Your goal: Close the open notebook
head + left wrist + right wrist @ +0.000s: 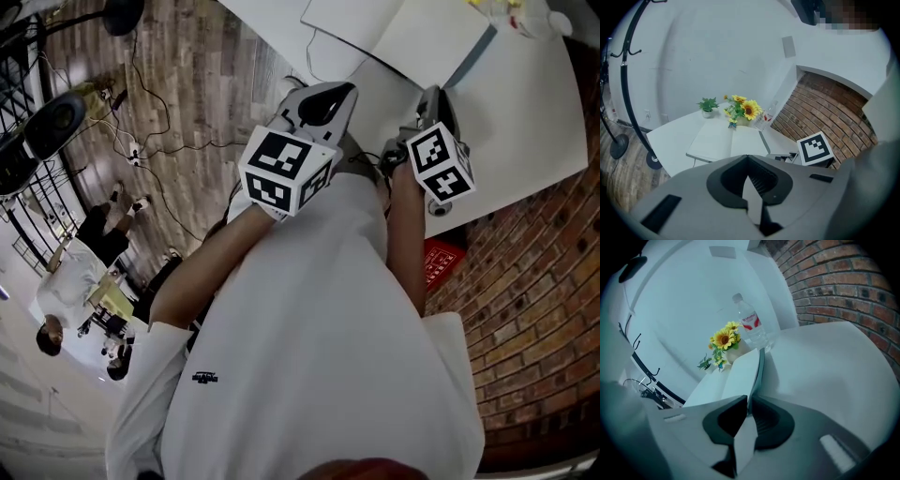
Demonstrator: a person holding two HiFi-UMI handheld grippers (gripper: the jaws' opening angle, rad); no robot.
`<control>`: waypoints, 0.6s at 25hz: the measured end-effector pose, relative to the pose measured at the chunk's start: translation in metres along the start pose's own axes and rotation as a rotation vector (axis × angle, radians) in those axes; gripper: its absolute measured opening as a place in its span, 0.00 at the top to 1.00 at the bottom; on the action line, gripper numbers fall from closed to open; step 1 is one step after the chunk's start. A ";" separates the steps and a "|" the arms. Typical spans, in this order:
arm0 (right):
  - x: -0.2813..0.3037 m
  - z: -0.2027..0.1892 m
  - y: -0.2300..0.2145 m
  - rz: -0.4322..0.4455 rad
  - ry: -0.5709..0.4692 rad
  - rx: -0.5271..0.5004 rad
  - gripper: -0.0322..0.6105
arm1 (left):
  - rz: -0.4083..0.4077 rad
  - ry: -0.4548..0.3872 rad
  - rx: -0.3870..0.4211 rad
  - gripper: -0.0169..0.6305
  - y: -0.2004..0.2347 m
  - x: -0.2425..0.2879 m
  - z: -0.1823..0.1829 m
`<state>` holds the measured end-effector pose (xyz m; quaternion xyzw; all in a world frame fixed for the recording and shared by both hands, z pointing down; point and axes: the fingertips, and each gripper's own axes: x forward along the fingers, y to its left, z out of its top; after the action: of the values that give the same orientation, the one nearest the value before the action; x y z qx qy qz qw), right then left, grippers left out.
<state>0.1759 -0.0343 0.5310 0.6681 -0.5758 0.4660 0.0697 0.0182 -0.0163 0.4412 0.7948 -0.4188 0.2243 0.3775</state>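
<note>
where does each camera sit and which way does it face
head view: on the person's head, facing steeply down; white shirt, forearms, left gripper, right gripper, white table.
left gripper view: on that gripper, facing over its fingers toward the open white notebook; right gripper's cube shows.
right gripper view: on that gripper, facing along fingers closed on the notebook's raised half.
shared: all three show the notebook.

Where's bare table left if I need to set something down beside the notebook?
Widest bare table lies right of the notebook, toward the brick wall. A smaller strip lies left of it, before the small plant. The far edge is crowded: sunflowers, bottle.
</note>
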 end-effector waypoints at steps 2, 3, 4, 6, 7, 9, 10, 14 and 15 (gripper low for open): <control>-0.003 0.003 0.005 0.011 -0.010 -0.035 0.87 | 0.003 -0.006 -0.004 0.96 0.000 -0.002 0.000; -0.004 0.004 0.008 0.017 -0.015 -0.055 0.88 | 0.005 -0.009 -0.006 0.96 0.000 -0.003 0.000; -0.005 0.005 0.011 0.023 -0.020 -0.075 0.87 | 0.007 -0.012 -0.009 0.96 0.001 -0.003 -0.001; -0.006 0.007 0.017 0.033 -0.027 -0.117 0.87 | 0.012 -0.017 -0.015 0.96 0.002 -0.003 -0.002; -0.007 0.008 0.020 0.039 -0.030 -0.137 0.87 | 0.014 -0.019 -0.018 0.96 0.002 -0.003 -0.002; -0.009 0.010 0.027 0.052 -0.033 -0.171 0.88 | 0.017 -0.025 -0.023 0.96 0.003 -0.004 -0.001; -0.011 0.011 0.030 0.060 -0.032 -0.186 0.88 | 0.019 -0.028 -0.025 0.96 0.003 -0.005 0.000; -0.019 0.012 0.038 0.082 -0.013 -0.240 0.88 | 0.030 -0.036 -0.035 0.96 0.004 -0.011 -0.001; -0.020 0.012 0.038 0.085 -0.008 -0.250 0.88 | 0.033 -0.037 -0.037 0.96 0.005 -0.012 -0.002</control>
<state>0.1524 -0.0396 0.4934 0.6312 -0.6573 0.3906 0.1304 0.0074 -0.0105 0.4368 0.7847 -0.4428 0.2078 0.3808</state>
